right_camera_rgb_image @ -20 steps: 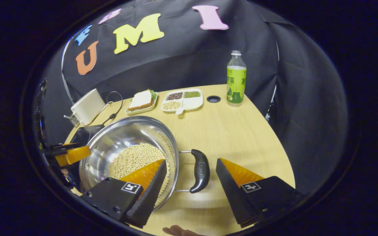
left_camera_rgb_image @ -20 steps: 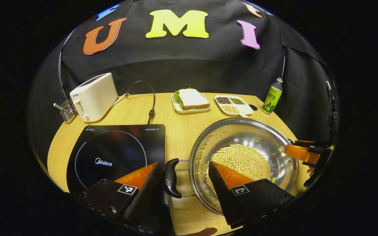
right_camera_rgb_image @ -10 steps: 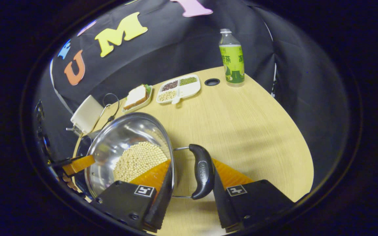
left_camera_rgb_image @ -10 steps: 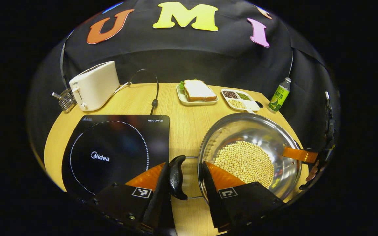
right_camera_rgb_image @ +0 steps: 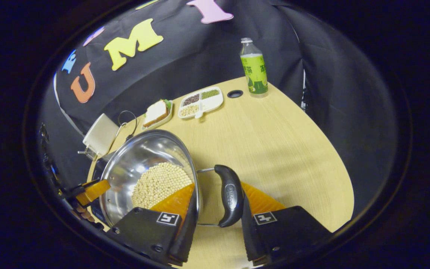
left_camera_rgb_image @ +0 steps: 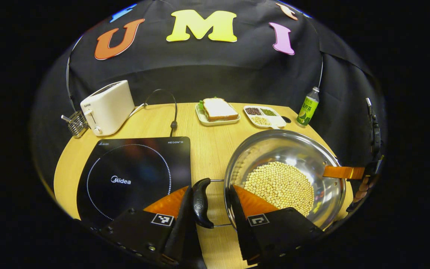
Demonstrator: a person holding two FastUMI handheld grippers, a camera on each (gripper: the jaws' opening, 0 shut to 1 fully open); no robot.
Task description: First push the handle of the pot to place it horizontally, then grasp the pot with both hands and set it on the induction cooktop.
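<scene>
toaster [left_camera_rgb_image: 107, 107]: far left at the back of your table [left_camera_rgb_image: 207, 149], small wire rack [left_camera_rgb_image: 74, 125] right beside it on its left.
cooktop [left_camera_rgb_image: 133, 175]: front left of the table, black glass, nothing sitting on it. A cord [left_camera_rgb_image: 172, 112] loops up behind it.
left gripper [left_camera_rgb_image: 209, 203]: you've got it closed down around the pot's left handle [left_camera_rgb_image: 200, 201]. One finger sits against the handle's outer side, the other on the pot side of it, by the wire bracket. Looks clamped, though the actual contact on the inner finger is hard to make out.
pot [left_camera_rgb_image: 286, 175]: steel, right of the cooktop and beside it, not on it. From these views you can't tell whether it's resting on the table or lifted. Bottom is covered in beans [left_camera_rgb_image: 280, 185].
sandwich [left_camera_rgb_image: 218, 109]: on a small tray at the back, middle.
dish [left_camera_rgb_image: 263, 116]: divided, just right of the sandwich, with dark, green and pale grains in it.
bottle [left_camera_rgb_image: 307, 109]: green label, back right corner, upright.
right gripper [right_camera_rgb_image: 217, 203]: narrowed in on the pot's right handle [right_camera_rgb_image: 229, 194], with one finger at the rim side and the other touching the handle's outer side. In the left gripper view it shows at the pot's far rim with your fingers behind it.
</scene>
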